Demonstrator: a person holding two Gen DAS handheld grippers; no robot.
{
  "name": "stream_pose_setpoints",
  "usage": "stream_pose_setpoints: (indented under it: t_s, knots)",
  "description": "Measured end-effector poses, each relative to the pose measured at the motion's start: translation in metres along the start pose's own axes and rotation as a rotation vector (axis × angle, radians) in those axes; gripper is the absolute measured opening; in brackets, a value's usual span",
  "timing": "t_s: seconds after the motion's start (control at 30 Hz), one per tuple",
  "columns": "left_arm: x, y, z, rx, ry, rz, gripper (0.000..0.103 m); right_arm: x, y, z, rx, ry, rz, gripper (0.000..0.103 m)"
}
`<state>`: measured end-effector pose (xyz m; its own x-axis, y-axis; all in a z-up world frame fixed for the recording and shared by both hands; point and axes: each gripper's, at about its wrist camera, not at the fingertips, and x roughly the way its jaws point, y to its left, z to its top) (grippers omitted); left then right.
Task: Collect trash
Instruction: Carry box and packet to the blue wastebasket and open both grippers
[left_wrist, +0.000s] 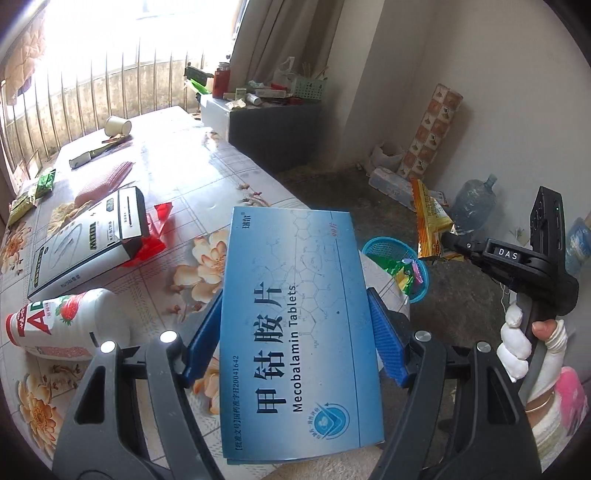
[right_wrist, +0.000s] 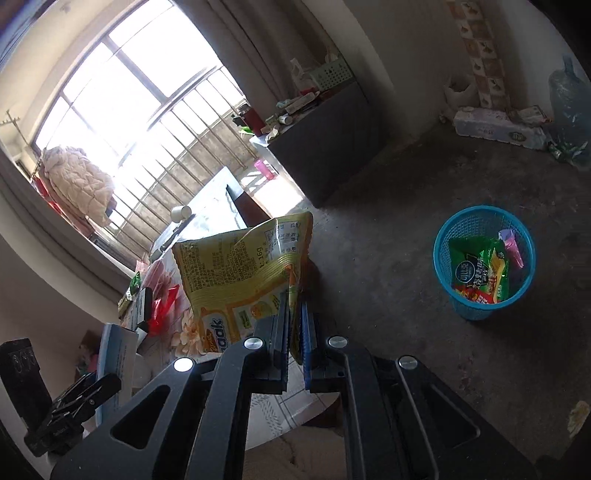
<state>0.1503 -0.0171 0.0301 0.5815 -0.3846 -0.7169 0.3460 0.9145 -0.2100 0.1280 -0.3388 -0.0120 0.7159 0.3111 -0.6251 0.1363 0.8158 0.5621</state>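
My left gripper (left_wrist: 295, 317) is shut on a flat blue Mecobalamin tablet box (left_wrist: 295, 314), held above the table's edge. My right gripper (right_wrist: 293, 306) is shut on a yellow snack bag (right_wrist: 243, 273); that bag also shows in the left wrist view (left_wrist: 428, 221), held over the floor. A blue plastic basket (right_wrist: 484, 262) stands on the floor with a green wrapper and a pink piece inside; in the left wrist view the basket (left_wrist: 406, 269) sits just beyond the tablet box.
On the flowered table (left_wrist: 177, 192) lie a white-and-black box (left_wrist: 85, 243), red wrapper (left_wrist: 155, 236), strawberry drink bottle (left_wrist: 66, 325), paper cup (left_wrist: 118, 125), knife and green packets. A dark cabinet (left_wrist: 273, 133) and a water jug (left_wrist: 476, 203) stand by the wall.
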Motion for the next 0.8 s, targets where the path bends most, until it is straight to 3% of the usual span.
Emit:
stream_pose_setpoints:
  t_s: [0.23, 0.33, 0.53, 0.67, 0.73, 0.8]
  knots:
    - [0.102, -0.079, 0.07, 0.028, 0.174, -0.234, 0.07, -0.023, -0.131, 0.019, 0.224, -0.051, -0.183, 0.006]
    - [0.158, -0.118, 0.084, 0.039, 0.275, -0.279, 0.07, -0.009, -0.172, 0.018, 0.273, -0.017, -0.251, 0.006]
    - [0.27, -0.193, 0.074, 0.083, 0.475, -0.267, 0.07, 0.05, -0.236, 0.017, 0.313, 0.103, -0.335, 0.007]
    - [0.334, -0.225, 0.07, 0.102, 0.543, -0.223, 0.07, 0.095, -0.266, 0.029, 0.321, 0.156, -0.374, 0.007]
    - [0.367, -0.238, 0.075, 0.105, 0.554, -0.207, 0.07, 0.118, -0.278, 0.039, 0.318, 0.168, -0.397, 0.012]
    - [0.401, -0.246, 0.079, 0.086, 0.57, -0.191, 0.076, 0.137, -0.29, 0.046, 0.321, 0.172, -0.399, 0.03]
